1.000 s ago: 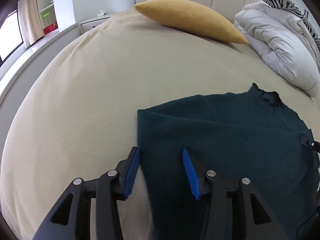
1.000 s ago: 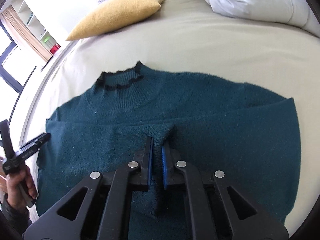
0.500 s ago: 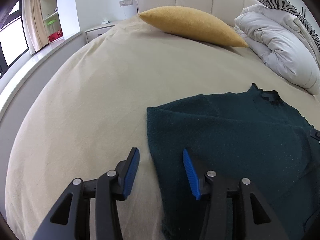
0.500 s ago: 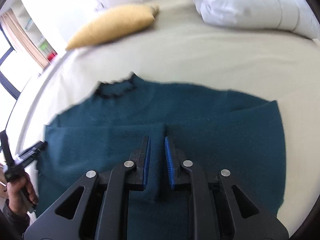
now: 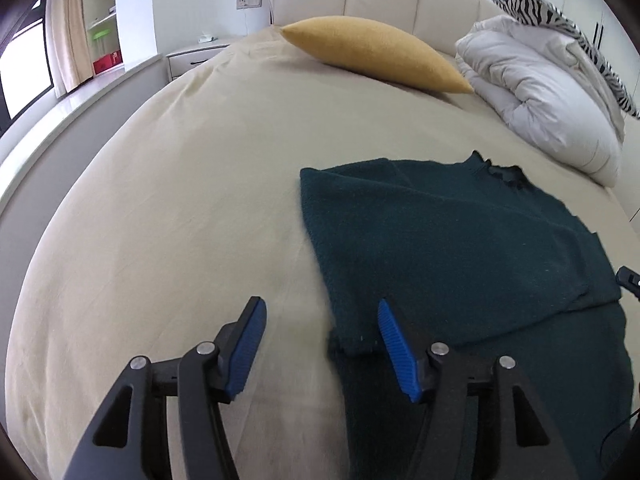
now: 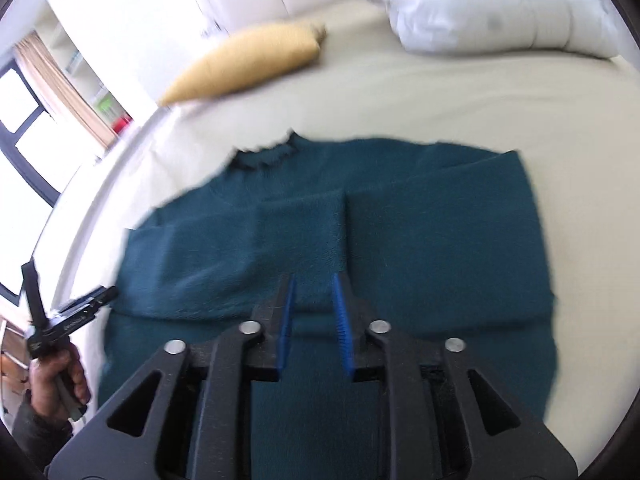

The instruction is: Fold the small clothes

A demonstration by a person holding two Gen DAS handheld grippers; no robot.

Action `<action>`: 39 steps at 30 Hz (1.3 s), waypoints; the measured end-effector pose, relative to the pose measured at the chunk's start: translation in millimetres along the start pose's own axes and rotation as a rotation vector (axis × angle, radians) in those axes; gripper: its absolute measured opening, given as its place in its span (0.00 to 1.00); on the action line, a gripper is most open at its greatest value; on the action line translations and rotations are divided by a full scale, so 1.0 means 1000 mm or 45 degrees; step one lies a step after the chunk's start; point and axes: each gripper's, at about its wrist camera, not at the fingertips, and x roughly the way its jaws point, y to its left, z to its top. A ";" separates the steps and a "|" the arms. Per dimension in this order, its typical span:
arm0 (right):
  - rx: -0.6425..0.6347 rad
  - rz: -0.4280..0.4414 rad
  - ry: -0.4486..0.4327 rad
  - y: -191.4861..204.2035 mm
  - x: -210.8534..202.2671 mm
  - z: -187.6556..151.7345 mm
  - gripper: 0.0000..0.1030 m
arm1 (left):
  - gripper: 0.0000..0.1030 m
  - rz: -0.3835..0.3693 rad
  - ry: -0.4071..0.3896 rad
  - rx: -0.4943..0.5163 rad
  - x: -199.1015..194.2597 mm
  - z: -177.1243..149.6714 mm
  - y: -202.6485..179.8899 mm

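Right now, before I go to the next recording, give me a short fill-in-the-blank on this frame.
1. The sweater lying on the bed is dark ____.
2. Both of its sleeves are folded ____ across the body.
3. The pillow near the headboard is ____ in colour.
4. Nothing sits between the pads of the right gripper, so its jaws are ____.

Missing words: teal; inward; yellow; open

black hand-held gripper, blue ribbed pads, silver screws

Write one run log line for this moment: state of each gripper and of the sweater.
left gripper: open, empty | right gripper: just opened, empty | teal sweater: flat on bed, both sleeves folded in
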 end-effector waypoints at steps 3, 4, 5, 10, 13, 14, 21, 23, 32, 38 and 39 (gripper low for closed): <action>0.013 0.039 -0.073 -0.005 -0.043 -0.020 0.62 | 0.60 -0.067 -0.009 -0.083 -0.032 -0.018 0.017; 0.011 0.058 -0.094 -0.006 -0.058 -0.030 0.63 | 0.61 -0.099 -0.008 -0.109 -0.043 -0.026 0.023; 0.004 0.071 -0.094 -0.006 -0.071 -0.037 0.63 | 0.62 -0.126 -0.001 -0.126 -0.052 -0.034 0.026; 0.065 0.132 -0.041 -0.023 -0.117 -0.081 0.63 | 0.70 -0.291 0.068 -0.191 -0.093 -0.091 0.034; 0.082 0.130 -0.009 -0.032 -0.137 -0.108 0.63 | 0.70 -0.359 0.152 -0.216 -0.105 -0.123 0.033; 0.078 0.123 0.002 -0.034 -0.144 -0.117 0.63 | 0.70 -0.381 0.179 -0.217 -0.108 -0.132 0.032; 0.120 0.100 0.110 -0.062 -0.175 -0.175 0.63 | 0.70 -0.514 0.349 -0.228 -0.123 -0.189 0.025; 0.151 0.101 0.134 -0.071 -0.181 -0.185 0.63 | 0.70 -0.515 0.365 -0.193 -0.129 -0.197 0.023; 0.226 0.070 0.187 -0.103 -0.206 -0.209 0.63 | 0.62 -0.606 0.496 -0.217 -0.128 -0.213 0.025; 0.245 0.022 0.247 -0.117 -0.210 -0.211 0.63 | 0.51 -0.639 0.536 -0.318 -0.120 -0.211 0.034; 0.246 0.013 0.263 -0.119 -0.210 -0.211 0.63 | 0.50 -0.638 0.537 -0.318 -0.120 -0.211 0.032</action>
